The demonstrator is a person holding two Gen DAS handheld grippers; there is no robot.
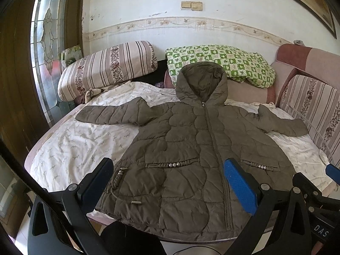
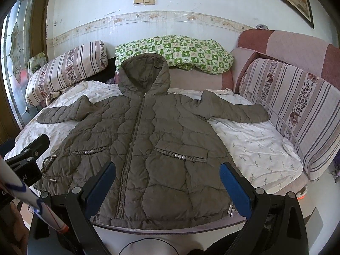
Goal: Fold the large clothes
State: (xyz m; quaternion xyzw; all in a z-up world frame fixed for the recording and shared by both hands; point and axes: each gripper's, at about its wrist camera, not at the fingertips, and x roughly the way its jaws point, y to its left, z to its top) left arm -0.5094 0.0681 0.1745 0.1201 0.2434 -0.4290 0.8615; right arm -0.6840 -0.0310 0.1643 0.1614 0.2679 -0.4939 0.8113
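Observation:
An olive-brown quilted hooded jacket (image 1: 187, 148) lies flat and zipped, front side up, on the white sheet of the bed (image 1: 80, 146). Its sleeves spread out to both sides and its hood points to the wall. The hem hangs slightly over the bed's near edge. My left gripper (image 1: 170, 180) is open and empty, held above the hem on the left half. My right gripper (image 2: 167, 182) is open and empty above the hem on the right half of the jacket (image 2: 148, 140). The right gripper's finger also shows at the edge of the left wrist view (image 1: 332, 170).
A striped bolster (image 1: 106, 68) and a green checked quilt (image 1: 221, 61) lie at the far end by the wall. Striped cushions (image 2: 297, 110) line the right side. A stained-glass door (image 1: 46, 42) stands on the left. Floor lies below the bed's near edge.

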